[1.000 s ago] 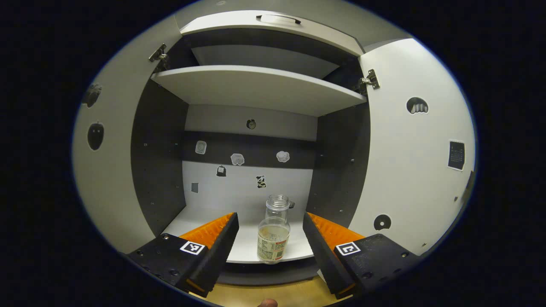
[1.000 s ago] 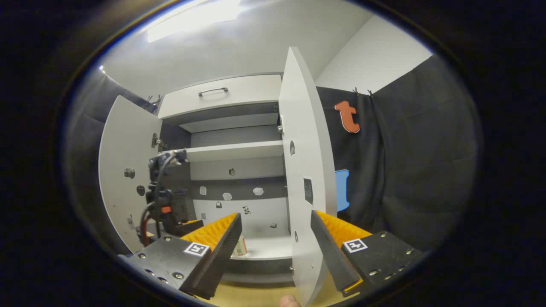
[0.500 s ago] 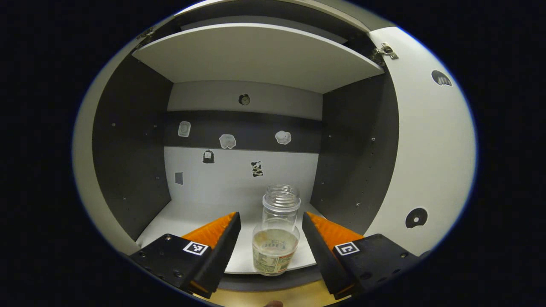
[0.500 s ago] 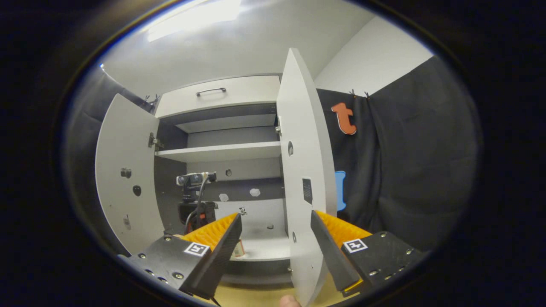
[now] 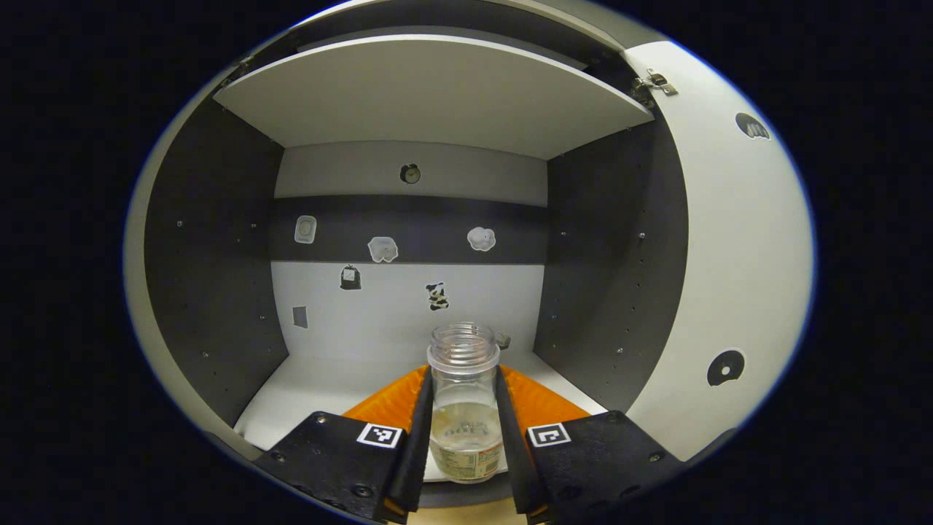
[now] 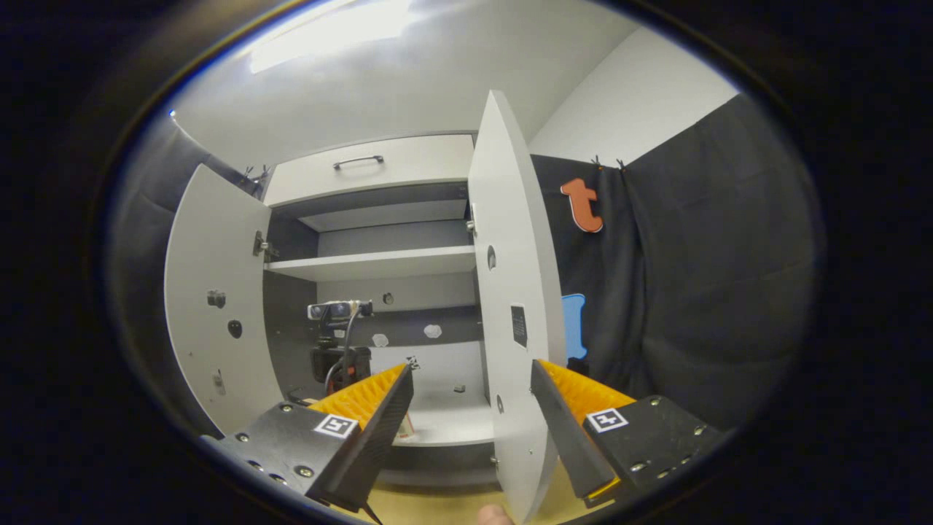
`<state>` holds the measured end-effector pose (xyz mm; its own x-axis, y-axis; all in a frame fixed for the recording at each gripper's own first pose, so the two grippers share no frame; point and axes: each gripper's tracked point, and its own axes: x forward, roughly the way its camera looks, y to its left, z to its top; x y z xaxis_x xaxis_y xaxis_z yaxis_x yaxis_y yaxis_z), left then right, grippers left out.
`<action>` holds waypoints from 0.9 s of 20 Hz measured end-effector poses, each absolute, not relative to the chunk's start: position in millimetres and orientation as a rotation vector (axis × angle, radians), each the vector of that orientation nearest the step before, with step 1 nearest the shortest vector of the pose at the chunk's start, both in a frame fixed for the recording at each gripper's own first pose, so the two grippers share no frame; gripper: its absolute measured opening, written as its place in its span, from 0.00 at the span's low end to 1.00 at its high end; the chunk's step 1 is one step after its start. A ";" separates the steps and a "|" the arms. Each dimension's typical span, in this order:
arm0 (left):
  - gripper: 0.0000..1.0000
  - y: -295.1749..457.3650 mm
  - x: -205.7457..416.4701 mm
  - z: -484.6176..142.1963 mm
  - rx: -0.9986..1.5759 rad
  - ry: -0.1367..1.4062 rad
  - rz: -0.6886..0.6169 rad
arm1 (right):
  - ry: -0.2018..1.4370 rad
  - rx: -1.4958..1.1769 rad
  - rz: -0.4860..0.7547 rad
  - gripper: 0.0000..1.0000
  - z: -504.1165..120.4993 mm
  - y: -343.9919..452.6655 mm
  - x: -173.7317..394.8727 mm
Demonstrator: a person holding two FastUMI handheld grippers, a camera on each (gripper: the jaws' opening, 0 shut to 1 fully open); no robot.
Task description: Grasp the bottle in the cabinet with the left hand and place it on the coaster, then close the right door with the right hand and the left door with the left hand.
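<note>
**Between the fingers: bottle gripped, lift pending**

Inside the cabinet [image 5: 219,255], the left claw [image 5: 463,430] has both fingers pressed on the bottle [image 5: 464,408], low on the body, below the open neck. Bottle stands upright near the front edge of the lower shelf [image 5: 328,379]. Advice: lift slightly first, keep it vertical since liquid sits inside and no cap shows, then withdraw straight back between the doors. Right claw [image 6: 474,415] hangs wide and empty, straddling the right door [image 6: 514,292] edge without touching, ready to close it.
</note>
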<state>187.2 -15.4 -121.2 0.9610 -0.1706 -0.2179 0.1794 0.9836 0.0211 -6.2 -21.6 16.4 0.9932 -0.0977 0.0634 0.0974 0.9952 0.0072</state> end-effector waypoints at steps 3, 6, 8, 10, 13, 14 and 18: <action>0.49 -16.5 167.5 -114.7 0.024 0.212 -0.196 | -0.068 0.007 -0.099 0.98 18.3 -22.4 -11.2; 0.48 -22.1 142.5 -104.9 0.024 0.196 -0.230 | -0.067 0.005 -0.101 0.98 19.0 -23.6 -17.9; 0.46 -26.4 123.7 -98.7 0.035 0.181 -0.256 | -0.069 -0.002 -0.107 0.98 20.0 -26.2 -22.8; 0.51 -30.5 105.7 -95.0 0.043 0.171 -0.277 | -0.069 -0.005 -0.112 0.98 21.2 -28.3 -27.9; 0.51 -36.3 78.4 -94.9 0.021 0.163 -0.313 | -0.069 -0.005 -0.119 0.98 23.3 -31.4 -35.3; 0.46 -36.7 70.5 -97.0 0.015 0.163 -0.321 | -0.071 -0.008 -0.123 0.98 23.6 -33.2 -37.2; 0.46 -32.3 42.7 -125.3 0.017 0.200 -0.335 | -0.073 -0.015 -0.140 0.98 27.3 -43.0 -44.3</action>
